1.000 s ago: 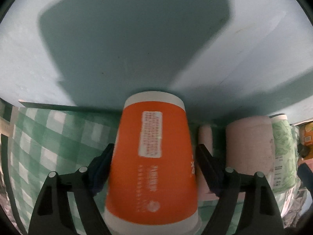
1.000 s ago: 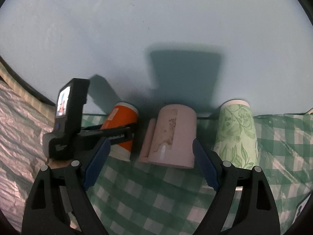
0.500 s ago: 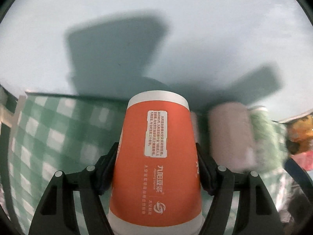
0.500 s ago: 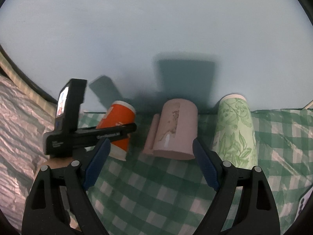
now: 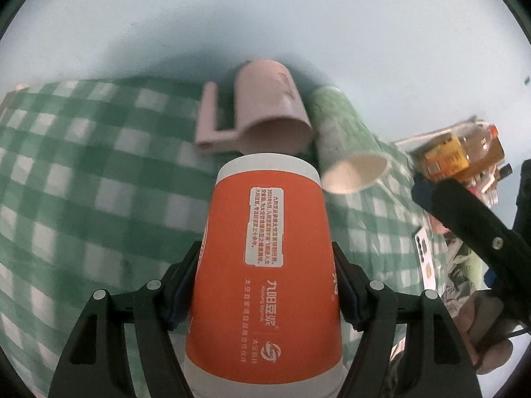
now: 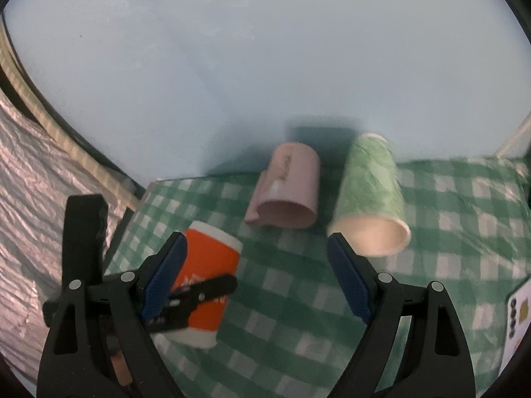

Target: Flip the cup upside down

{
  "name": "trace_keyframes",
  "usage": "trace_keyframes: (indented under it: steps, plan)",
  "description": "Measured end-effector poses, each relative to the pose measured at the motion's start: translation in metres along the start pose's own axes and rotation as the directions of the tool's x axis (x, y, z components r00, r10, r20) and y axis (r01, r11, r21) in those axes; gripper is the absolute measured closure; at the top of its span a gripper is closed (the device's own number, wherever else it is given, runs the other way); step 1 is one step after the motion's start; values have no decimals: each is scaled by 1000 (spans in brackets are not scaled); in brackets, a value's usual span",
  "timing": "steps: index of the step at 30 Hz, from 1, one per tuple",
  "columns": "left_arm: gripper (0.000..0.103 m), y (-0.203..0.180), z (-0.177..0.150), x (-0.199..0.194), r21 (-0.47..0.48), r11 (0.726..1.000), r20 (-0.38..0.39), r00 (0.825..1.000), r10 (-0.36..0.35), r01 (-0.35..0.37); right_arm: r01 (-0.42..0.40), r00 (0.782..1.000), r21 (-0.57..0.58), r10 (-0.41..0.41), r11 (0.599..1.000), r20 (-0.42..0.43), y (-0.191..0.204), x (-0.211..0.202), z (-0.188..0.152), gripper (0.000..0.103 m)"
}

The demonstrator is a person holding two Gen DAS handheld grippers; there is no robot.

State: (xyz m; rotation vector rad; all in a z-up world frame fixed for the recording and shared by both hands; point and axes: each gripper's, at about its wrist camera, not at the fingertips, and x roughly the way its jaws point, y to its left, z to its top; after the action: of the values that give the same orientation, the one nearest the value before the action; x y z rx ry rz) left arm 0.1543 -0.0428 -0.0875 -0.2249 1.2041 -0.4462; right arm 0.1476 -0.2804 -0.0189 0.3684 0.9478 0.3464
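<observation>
Holding the orange cup (image 5: 265,265) square matters most now: the left gripper (image 5: 265,285) pinches its waist above the checked bench (image 5: 83,182), so turn slowly without crushing paper. Right gripper (image 6: 255,275) hangs spread, empty. Farther off, pink mug (image 6: 288,189) and green cup (image 6: 368,199) now show their mouths; earlier they appeared side-on.

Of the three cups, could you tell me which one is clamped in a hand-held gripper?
The orange cup, clamped by the left hand-held gripper; the pink mug and green cup are ungripped.

both wrist views look down, sharing the checked cloth (image 5: 99,172) (image 6: 298,315).
</observation>
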Motion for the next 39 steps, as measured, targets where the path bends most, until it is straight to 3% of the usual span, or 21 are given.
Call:
trace_keyframes:
  steps: [5,15,19,27,39]
  plan:
    - [30,-10,-12,13,12,1000,-6,1000,27,-27,8,1000,41,-8,999,-19,-23,-4,-28,18]
    - [29,-11,-22,51,10,999,-82,996,43,-42,30,997,94,-23,995,-74,-43,3,-47,18]
    - [21,-13,-21,54,17,998,-94,994,53,-52,34,996,83,-27,996,-79,-42,6,-47,18]
    - [18,-10,-18,28,14,999,-84,996,33,-32,33,997,81,-27,996,-77,-41,6,-44,18]
    - [9,24,-4,-64,-9,998,94,994,57,-57,6,999,25,-5,1000,-53,-8,-15,-28,18]
